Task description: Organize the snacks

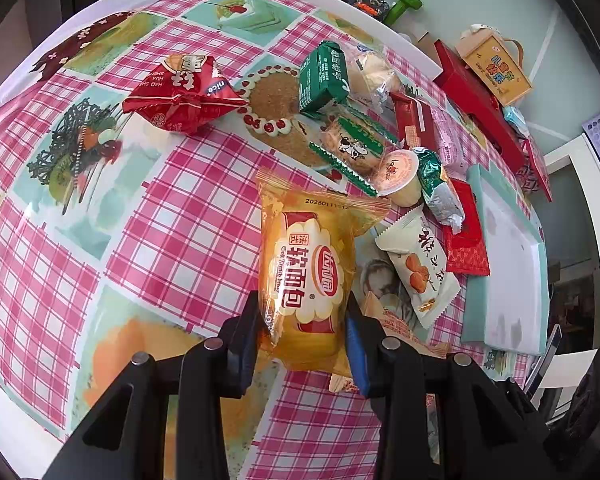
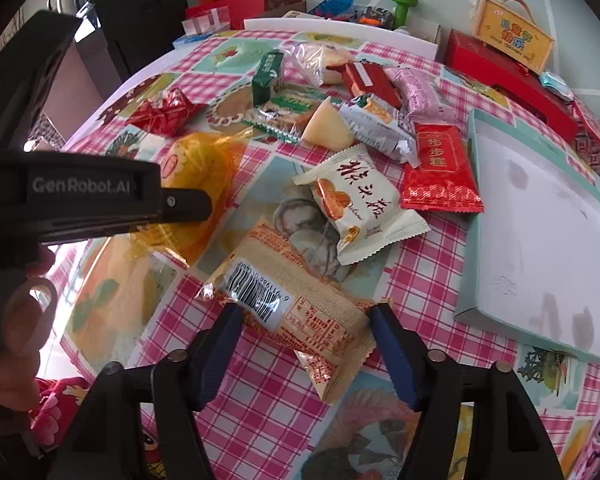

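Note:
My left gripper is shut on an orange soft-bread packet and holds it over the checked tablecloth; the packet also shows in the right wrist view behind the left gripper's body. My right gripper has its jaws around a tan packet with a barcode that lies on the cloth; the pads touch both its sides. A pile of snacks lies beyond: a white packet, a flat red packet, a silver packet, a green box, and a red bag.
A shallow pale-teal box lid with a white inside lies at the right. Red boxes and a yellow carry box stand at the back right. A green dumbbell and a blue bottle lie beyond the table.

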Motion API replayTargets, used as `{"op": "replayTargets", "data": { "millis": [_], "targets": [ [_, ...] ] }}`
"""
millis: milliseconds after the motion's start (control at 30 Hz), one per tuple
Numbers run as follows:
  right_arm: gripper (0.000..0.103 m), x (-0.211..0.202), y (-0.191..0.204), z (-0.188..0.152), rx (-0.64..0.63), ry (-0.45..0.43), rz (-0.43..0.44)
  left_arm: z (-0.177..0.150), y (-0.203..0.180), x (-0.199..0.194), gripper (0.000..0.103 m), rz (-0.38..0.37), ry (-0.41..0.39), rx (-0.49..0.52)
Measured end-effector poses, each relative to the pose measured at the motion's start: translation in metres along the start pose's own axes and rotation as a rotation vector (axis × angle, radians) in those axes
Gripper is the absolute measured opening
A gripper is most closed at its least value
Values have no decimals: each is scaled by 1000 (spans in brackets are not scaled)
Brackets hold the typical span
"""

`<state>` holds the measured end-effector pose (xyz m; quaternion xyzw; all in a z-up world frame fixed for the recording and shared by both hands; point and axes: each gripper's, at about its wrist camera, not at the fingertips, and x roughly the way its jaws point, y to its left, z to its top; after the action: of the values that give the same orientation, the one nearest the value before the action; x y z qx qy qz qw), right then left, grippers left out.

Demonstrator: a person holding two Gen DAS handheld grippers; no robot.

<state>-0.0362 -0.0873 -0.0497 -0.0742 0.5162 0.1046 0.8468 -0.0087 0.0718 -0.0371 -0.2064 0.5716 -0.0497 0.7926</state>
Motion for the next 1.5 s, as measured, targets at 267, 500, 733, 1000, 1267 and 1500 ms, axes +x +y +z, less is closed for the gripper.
{"op": "replayTargets", "data": {
  "millis": [267,500,733,1000,1267,1500],
  "targets": [
    [74,13,-5,9,41,1,-52,-1,0,2,39,6,4,-2],
    [74,23,-20,30,127,-23,-41,0,-2,5,39,15,9,-7],
    [75,30,-5,39,45,-41,-65,1,-3,9,40,15,13,-14],
    [75,17,-5,34,48,-29,4,2,1,9,40,5,13,-26],
    [75,13,2,21,40,-6,75,2,2,8,40,7,11,-27],
    [75,6,-10,20,89,-27,63,2,3,8,40,9,11,-26]
  ]
}}
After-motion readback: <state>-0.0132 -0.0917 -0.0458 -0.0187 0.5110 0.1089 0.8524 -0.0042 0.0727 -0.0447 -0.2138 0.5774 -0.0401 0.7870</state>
